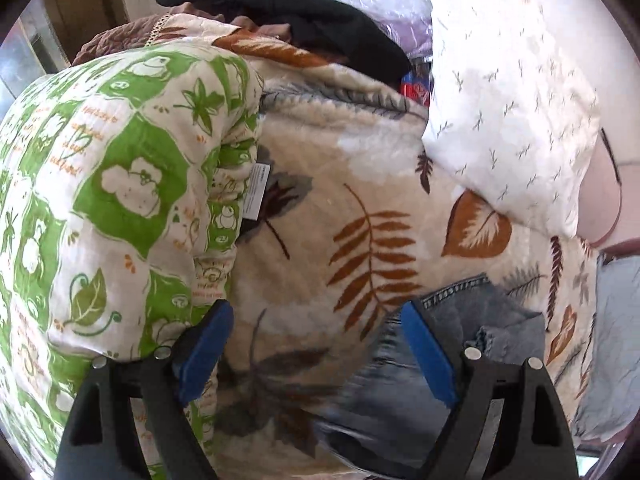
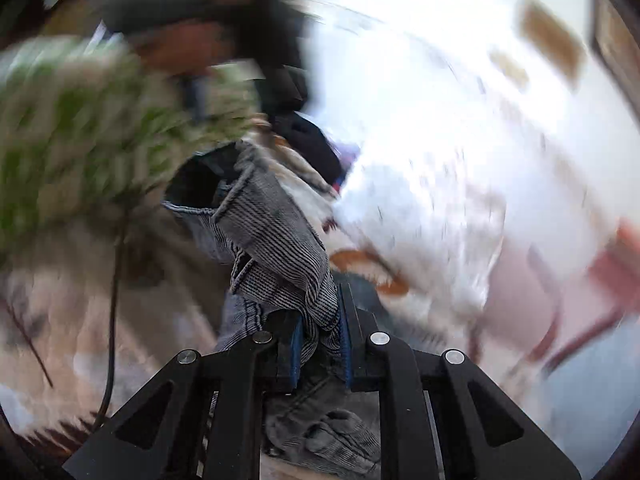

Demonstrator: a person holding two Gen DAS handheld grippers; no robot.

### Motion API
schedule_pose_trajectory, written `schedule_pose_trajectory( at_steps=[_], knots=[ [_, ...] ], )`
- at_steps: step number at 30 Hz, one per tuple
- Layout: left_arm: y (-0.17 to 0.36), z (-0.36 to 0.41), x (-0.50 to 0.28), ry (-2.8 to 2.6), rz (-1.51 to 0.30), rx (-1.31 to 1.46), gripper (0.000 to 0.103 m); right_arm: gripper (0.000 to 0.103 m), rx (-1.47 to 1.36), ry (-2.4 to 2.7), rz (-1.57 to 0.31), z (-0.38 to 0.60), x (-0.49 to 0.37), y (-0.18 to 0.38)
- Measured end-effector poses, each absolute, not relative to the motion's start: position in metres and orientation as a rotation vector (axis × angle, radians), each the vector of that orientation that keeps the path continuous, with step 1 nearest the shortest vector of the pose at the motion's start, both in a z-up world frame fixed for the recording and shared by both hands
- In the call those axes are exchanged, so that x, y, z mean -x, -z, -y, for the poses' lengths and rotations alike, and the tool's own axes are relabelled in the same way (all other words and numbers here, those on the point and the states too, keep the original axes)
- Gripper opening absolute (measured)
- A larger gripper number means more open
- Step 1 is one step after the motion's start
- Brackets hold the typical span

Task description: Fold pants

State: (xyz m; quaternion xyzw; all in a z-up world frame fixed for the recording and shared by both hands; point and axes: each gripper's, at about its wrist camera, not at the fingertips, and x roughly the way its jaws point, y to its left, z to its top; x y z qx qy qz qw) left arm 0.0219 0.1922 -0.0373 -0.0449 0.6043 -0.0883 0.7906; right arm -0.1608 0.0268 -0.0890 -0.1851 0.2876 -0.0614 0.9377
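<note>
The pants are blue-grey denim or corduroy. In the left wrist view they (image 1: 460, 320) lie crumpled on the leaf-print blanket (image 1: 340, 200), at the lower right, partly behind the right finger. My left gripper (image 1: 316, 332) is open and empty above the blanket, its blue pads wide apart. In the right wrist view my right gripper (image 2: 320, 344) is shut on a fold of the pants (image 2: 276, 240), which rise from the jaws; more fabric hangs below. That view is heavily motion-blurred.
A green and white frog-print quilt (image 1: 112, 184) bulges at the left. A white pillow (image 1: 512, 120) lies at the right. A black garment (image 1: 288, 4) sits at the back. A thin dark cable (image 2: 114, 300) hangs at the left.
</note>
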Motion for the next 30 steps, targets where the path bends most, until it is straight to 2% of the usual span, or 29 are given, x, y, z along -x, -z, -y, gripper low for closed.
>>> schedule_pose_trajectory(
  at_steps=[8,13,19,23,30],
  knots=[
    [0.051,-0.171,-0.006,0.216,-1.295,0.088,0.087,0.013,-0.285,0.131,-0.696,0.103,0.165,0.086],
    [0.055,-0.116,0.023,0.366,-1.303,0.153,0.087,0.013,-0.617,0.138,-0.723,0.168,0.194,0.107],
    [0.042,-0.003,0.049,0.526,-1.24,0.054,0.088,0.013,-0.742,0.117,-0.758,0.182,0.197,0.136],
    [0.068,0.071,0.051,0.534,-1.296,-0.112,0.088,0.013,-0.765,0.106,-0.748,0.186,0.2,0.141],
    [0.108,0.113,0.051,0.502,-1.321,-0.177,0.089,0.013,-0.865,0.077,-0.738,0.204,0.205,0.157]
  ],
)
